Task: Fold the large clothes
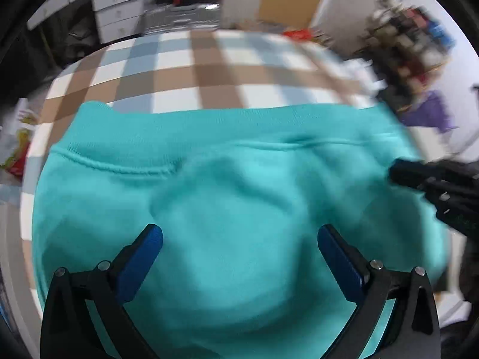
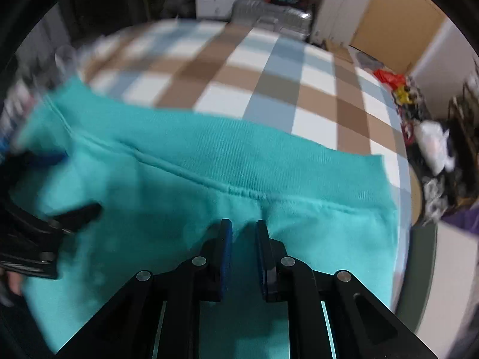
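A turquoise sweatshirt (image 1: 239, 179) lies spread on a checked cloth (image 1: 209, 68), its ribbed hem band (image 2: 239, 143) along the far side. My left gripper (image 1: 239, 233) hangs over the garment with its blue pads wide apart and nothing between them. It also shows at the left edge of the right wrist view, left gripper (image 2: 71, 185). My right gripper (image 2: 243, 224) points down at the sweatshirt (image 2: 179, 197) just below the hem seam. Its jaws stand a narrow gap apart, and the cloth shows through the gap. In the left wrist view the right gripper (image 1: 419, 176) reaches in from the right edge.
The checked cloth (image 2: 239, 74) stretches beyond the garment to the far edge. Behind it stand white drawers (image 1: 119, 9) and a grey suitcase (image 2: 269, 15). A cluttered shelf (image 1: 404, 45) and a red bag (image 2: 389, 77) sit off the right side.
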Demonstrator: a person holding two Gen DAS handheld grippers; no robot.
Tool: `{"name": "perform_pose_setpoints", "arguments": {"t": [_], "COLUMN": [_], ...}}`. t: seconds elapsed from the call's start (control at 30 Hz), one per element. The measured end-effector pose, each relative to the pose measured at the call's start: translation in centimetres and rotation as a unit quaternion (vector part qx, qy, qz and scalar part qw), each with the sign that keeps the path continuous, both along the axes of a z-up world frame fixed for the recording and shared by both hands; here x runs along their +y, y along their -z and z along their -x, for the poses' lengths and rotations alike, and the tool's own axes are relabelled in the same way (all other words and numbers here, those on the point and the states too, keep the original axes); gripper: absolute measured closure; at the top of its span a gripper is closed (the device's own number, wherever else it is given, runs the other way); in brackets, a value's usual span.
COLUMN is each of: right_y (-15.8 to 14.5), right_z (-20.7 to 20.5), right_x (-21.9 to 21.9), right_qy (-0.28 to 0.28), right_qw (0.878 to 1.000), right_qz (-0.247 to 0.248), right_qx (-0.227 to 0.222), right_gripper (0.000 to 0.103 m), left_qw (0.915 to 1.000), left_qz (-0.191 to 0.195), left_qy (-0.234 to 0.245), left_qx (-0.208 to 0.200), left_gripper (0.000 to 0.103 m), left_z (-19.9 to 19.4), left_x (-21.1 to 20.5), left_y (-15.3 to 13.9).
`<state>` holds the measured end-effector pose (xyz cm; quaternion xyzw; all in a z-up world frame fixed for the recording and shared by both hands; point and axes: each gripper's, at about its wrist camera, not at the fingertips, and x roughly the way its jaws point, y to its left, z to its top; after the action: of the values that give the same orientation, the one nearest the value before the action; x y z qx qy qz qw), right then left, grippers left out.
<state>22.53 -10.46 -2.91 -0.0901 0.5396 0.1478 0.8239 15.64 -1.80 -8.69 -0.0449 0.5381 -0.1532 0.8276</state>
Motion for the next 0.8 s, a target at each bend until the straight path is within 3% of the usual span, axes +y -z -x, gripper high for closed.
{"name": "perform_pose_setpoints", "arguments": {"t": [0.07,0.13,0.2,0.27,0.3,0.37,0.43,0.5,0.6,0.63,0.67,0.73,0.77,0.8], "right_y": [-2.0,-3.0,-2.2,0.6,2.6,5.2,5.5,5.3,4.5,3.3,2.4,0.0,-0.6,-1.0], "right_z": [3.1,6.4,8.2,9.3,9.5,9.8,9.7,9.6,9.9,10.2,10.5,11.4,12.0,12.5], "right_x": [0.0,0.8,1.6,2.1,2.2,2.2,1.5,1.7,2.3,2.1,1.7,0.3,-0.2,-0.6], "right_qy": [-0.015,-0.035,-0.038,-0.031,-0.026,-0.026,0.004,0.023,0.027,0.033,0.039,0.057,0.063,0.066], "right_qw": [0.999,0.997,0.998,0.999,0.999,0.999,0.999,0.999,0.998,0.998,0.997,0.995,0.993,0.993], "right_qz": [-0.048,-0.066,-0.045,0.000,0.023,0.023,-0.009,-0.009,0.011,0.004,-0.009,-0.043,-0.051,-0.051], "right_qx": [-0.008,-0.024,-0.031,-0.018,-0.005,-0.018,-0.033,-0.037,-0.049,-0.053,-0.059,-0.077,-0.081,-0.079], "right_gripper": [0.085,0.084,0.070,0.042,0.042,0.042,0.040,0.040,0.040,0.049,0.065,0.068,0.068,0.068], "left_qw": [0.9992,0.9985,0.9959,0.9948,0.9945,0.9947,0.9958,0.9959,0.9980,0.9988,0.9993,0.9981,0.9967,0.9957], "left_qz": [0.022,-0.019,-0.072,-0.083,-0.077,-0.082,-0.077,-0.079,-0.051,-0.032,-0.013,0.023,0.028,0.007], "left_qy": [0.025,0.043,0.052,0.043,0.042,0.047,0.039,0.038,0.031,0.028,0.029,0.056,0.076,0.092], "left_qx": [-0.024,-0.029,-0.016,0.042,0.056,0.039,0.032,0.024,0.023,0.023,0.020,0.010,0.004,-0.003], "left_gripper": [0.002,0.002,0.002,0.002,0.001,0.001,0.001,0.001,0.001,0.001,0.001,0.001,0.001,0.001], "left_z": [2.2,4.0,4.9,4.3,4.1,4.0,3.9,4.0,4.2,4.6,5.1,6.6,7.4,8.2], "left_x": [-0.3,-1.2,-2.0,-1.7,-1.4,-1.4,-1.4,-1.5,-0.7,-0.1,0.3,0.4,-0.1,-0.9], "left_y": [-1.8,-2.0,0.1,3.8,4.8,5.3,5.4,5.5,4.6,3.9,3.2,1.8,1.6,1.8]}}
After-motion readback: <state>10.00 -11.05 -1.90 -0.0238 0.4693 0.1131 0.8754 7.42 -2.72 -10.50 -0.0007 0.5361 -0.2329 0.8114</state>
